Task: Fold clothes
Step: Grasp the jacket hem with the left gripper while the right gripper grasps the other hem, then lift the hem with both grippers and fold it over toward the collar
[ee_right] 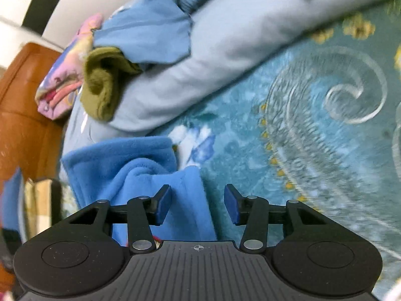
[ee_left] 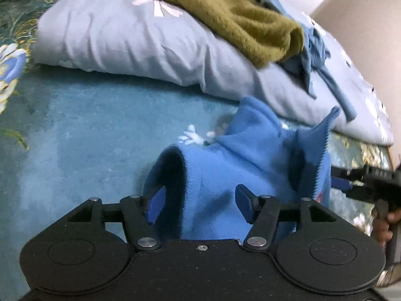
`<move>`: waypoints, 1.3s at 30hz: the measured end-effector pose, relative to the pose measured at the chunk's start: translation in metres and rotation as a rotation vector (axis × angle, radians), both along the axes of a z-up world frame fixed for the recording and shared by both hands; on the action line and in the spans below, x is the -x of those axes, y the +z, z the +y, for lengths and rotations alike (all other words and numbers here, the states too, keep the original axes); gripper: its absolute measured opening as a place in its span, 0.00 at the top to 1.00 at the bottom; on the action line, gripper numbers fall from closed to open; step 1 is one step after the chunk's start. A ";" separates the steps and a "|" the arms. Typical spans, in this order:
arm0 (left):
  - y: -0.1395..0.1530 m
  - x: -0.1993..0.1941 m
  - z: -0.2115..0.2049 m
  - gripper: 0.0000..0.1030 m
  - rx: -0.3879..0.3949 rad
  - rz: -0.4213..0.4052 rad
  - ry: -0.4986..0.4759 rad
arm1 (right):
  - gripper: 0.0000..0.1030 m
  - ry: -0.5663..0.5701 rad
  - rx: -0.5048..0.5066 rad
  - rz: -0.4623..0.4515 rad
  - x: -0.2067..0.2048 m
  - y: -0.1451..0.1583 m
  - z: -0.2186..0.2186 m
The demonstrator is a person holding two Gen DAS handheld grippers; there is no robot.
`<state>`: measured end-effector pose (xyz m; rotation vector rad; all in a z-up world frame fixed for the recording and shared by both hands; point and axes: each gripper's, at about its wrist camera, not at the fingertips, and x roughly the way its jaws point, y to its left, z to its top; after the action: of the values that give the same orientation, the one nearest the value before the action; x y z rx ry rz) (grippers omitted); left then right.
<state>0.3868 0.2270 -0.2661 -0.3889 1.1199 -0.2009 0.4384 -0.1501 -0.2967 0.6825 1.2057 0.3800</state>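
Left wrist view: our left gripper (ee_left: pixel 200 207) and right gripper (ee_right: pixel 198 205), both spread wide, straddle the blue fleece (ee_left: pixel 238 160); pinching its edges seems next.

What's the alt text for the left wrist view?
The open left claw straddles a bunched blue fleece lying on a teal floral bedspread. Behind it, an olive garment and a blue-grey one rest on a pale quilt. The right claw reaches the fleece from the right edge.
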 end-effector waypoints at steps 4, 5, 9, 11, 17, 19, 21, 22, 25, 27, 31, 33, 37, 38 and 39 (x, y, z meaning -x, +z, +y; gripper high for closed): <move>-0.008 -0.006 0.013 0.46 0.200 -0.004 0.014 | 0.59 -0.004 -0.133 0.041 -0.006 -0.012 -0.002; -0.009 -0.009 0.016 0.47 0.227 -0.009 0.021 | 0.60 -0.007 -0.161 0.050 -0.007 -0.015 -0.004; -0.014 -0.018 0.025 0.70 0.283 -0.020 0.067 | 0.60 -0.030 -0.284 0.107 -0.013 -0.026 -0.007; -0.015 -0.019 0.027 0.92 0.253 -0.033 0.083 | 0.63 -0.048 -0.285 0.109 -0.016 -0.028 -0.006; -0.016 -0.014 0.049 0.96 0.210 -0.084 0.192 | 0.86 -0.088 -0.229 0.003 -0.011 -0.010 0.005; -0.020 -0.015 0.053 0.96 0.195 -0.081 0.220 | 0.87 -0.127 -0.193 -0.036 -0.004 -0.003 0.003; -0.026 -0.017 0.055 0.96 0.178 -0.076 0.244 | 0.89 -0.192 -0.163 -0.036 0.002 -0.005 -0.002; -0.029 -0.019 0.056 0.96 0.172 -0.071 0.255 | 0.89 -0.214 -0.149 -0.028 0.004 -0.008 -0.004; -0.039 -0.022 0.060 0.96 0.164 -0.043 0.276 | 0.89 -0.235 -0.084 0.003 0.003 -0.019 -0.005; -0.042 -0.024 0.058 0.95 0.154 -0.028 0.263 | 0.89 -0.222 -0.077 0.019 0.000 -0.023 -0.001; -0.033 -0.024 0.058 0.84 0.155 -0.012 0.233 | 0.80 -0.153 0.002 0.000 -0.004 -0.011 0.008; -0.024 -0.018 0.059 0.74 0.145 -0.010 0.224 | 0.74 -0.134 0.070 -0.046 -0.002 0.006 0.008; 0.009 0.002 0.054 0.69 0.075 -0.059 0.172 | 0.60 -0.148 0.143 -0.130 0.012 0.036 -0.007; 0.019 0.005 0.048 0.67 0.061 -0.084 0.146 | 0.60 -0.146 0.146 -0.136 0.015 0.040 -0.010; 0.030 0.005 0.038 0.61 0.056 -0.117 0.113 | 0.60 -0.145 0.151 -0.135 0.017 0.042 -0.012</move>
<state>0.3819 0.2654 -0.2361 -0.4832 0.9758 -0.1544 0.4212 -0.1625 -0.2544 0.5999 1.0391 0.2083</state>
